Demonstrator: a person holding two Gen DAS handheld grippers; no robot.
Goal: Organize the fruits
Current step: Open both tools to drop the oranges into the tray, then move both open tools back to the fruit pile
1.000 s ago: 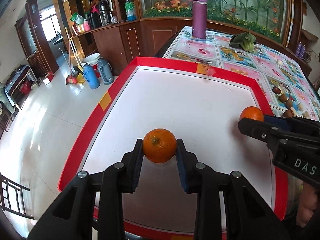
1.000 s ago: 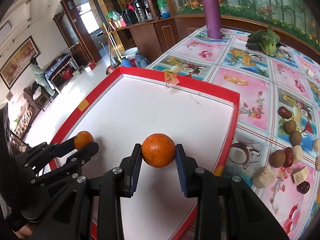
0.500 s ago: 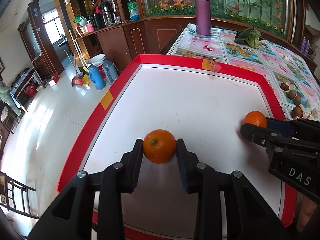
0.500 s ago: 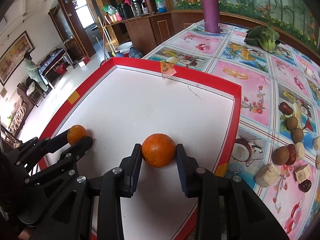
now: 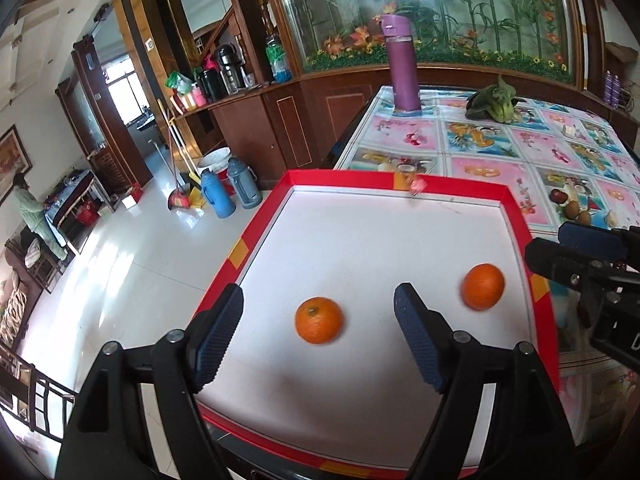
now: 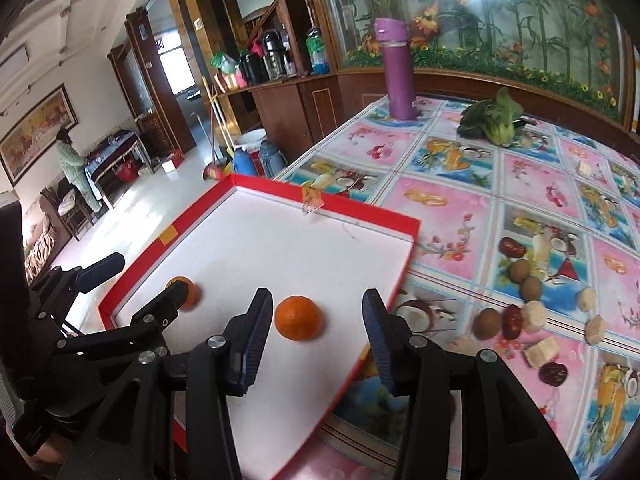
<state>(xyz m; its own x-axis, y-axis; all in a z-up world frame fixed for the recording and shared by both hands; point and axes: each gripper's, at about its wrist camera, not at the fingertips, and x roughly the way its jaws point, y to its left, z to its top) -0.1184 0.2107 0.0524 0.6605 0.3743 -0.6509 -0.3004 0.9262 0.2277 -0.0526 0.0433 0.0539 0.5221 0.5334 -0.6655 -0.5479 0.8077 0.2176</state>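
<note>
A long table under a fruit-patterned cloth [image 6: 460, 208] filled a wood-panelled room, and at its near end lay a white tray with a red rim [image 5: 472, 189]. Both oranges sat on the tray's white floor, apart from each other: the left orange [image 5: 319, 319] toward the tray's left edge, the right orange [image 6: 298, 317] toward its right edge. The left gripper [image 5: 318, 336] stood with its jaws spread wide on either side of its orange, touching nothing; the right gripper [image 6: 316, 334] was likewise spread, its orange lying loose between the blue pads [image 6: 256, 332] and nearer the left one. Judging by this, the placing step was at its close, with each fruit released inside the tray. The next move would likely call for drawing both tools straight back and up without nudging the round fruit, which could roll, then seeking any fruit left outside the tray.
</note>
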